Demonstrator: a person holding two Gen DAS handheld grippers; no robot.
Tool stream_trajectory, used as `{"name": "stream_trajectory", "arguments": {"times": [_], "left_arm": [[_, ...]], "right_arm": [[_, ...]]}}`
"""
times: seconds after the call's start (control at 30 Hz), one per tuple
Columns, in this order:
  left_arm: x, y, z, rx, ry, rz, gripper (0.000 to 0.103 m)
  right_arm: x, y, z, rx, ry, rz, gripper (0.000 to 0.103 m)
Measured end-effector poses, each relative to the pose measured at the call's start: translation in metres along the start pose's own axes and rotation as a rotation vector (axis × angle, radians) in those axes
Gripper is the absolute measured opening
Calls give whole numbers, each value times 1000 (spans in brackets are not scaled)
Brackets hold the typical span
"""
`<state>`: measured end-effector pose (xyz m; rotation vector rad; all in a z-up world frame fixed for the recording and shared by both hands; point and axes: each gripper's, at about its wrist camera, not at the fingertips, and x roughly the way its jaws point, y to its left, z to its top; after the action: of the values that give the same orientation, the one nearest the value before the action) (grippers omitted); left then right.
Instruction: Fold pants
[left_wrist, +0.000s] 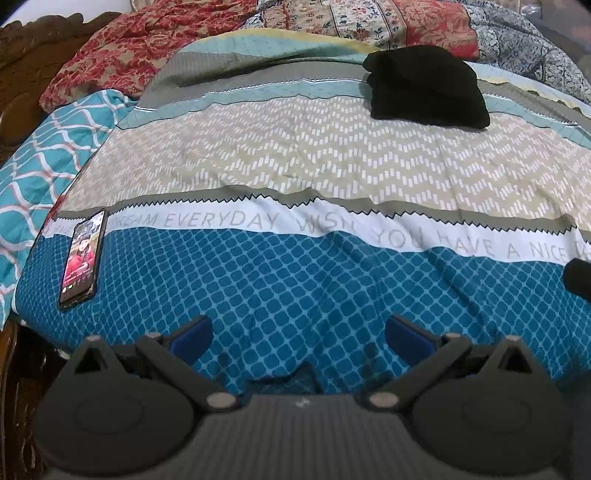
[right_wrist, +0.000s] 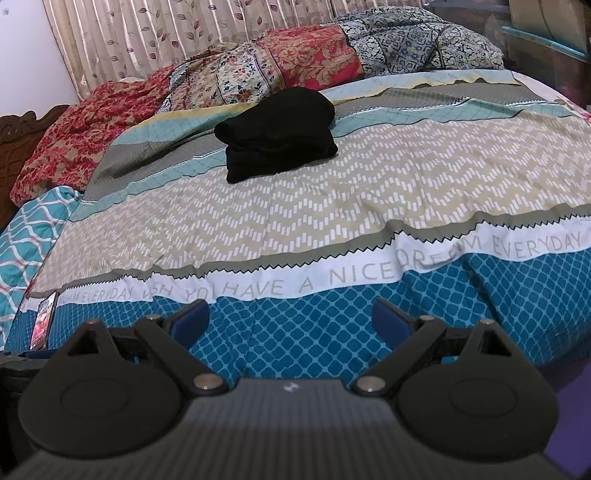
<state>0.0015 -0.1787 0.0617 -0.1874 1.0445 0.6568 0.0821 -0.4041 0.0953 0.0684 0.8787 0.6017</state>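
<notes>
Lying folded, pants (left_wrist: 428, 88) beyond fingers (left_wrist: 408, 334)

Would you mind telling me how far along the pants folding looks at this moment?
It looks essentially done: the black fabric pants lie in a compact, stacked bundle on the patterned bedspread, well away from both tools. Nothing is in hand; the left gripper and the right gripper are both open and empty over the blue diamond-print band. At most, tidying the rounded top layer remains.

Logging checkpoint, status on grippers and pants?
Left gripper open, empty. Right gripper open, empty. Black pants folded on bedspread, far side. Phone at left edge, clear of pants.
</notes>
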Motion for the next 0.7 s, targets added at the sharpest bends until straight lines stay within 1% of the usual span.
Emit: {"name": "stream_trajectory", "arguments": {"times": [0.33, 0.7], "left_arm": [[5, -2, -2, 9, 26, 6, 103], [7, -4, -2, 32, 19, 31, 103]], "right_arm": [[3, -4, -1, 23, 21, 18, 96], [5, -10, -1, 39, 42, 30, 96]]}}
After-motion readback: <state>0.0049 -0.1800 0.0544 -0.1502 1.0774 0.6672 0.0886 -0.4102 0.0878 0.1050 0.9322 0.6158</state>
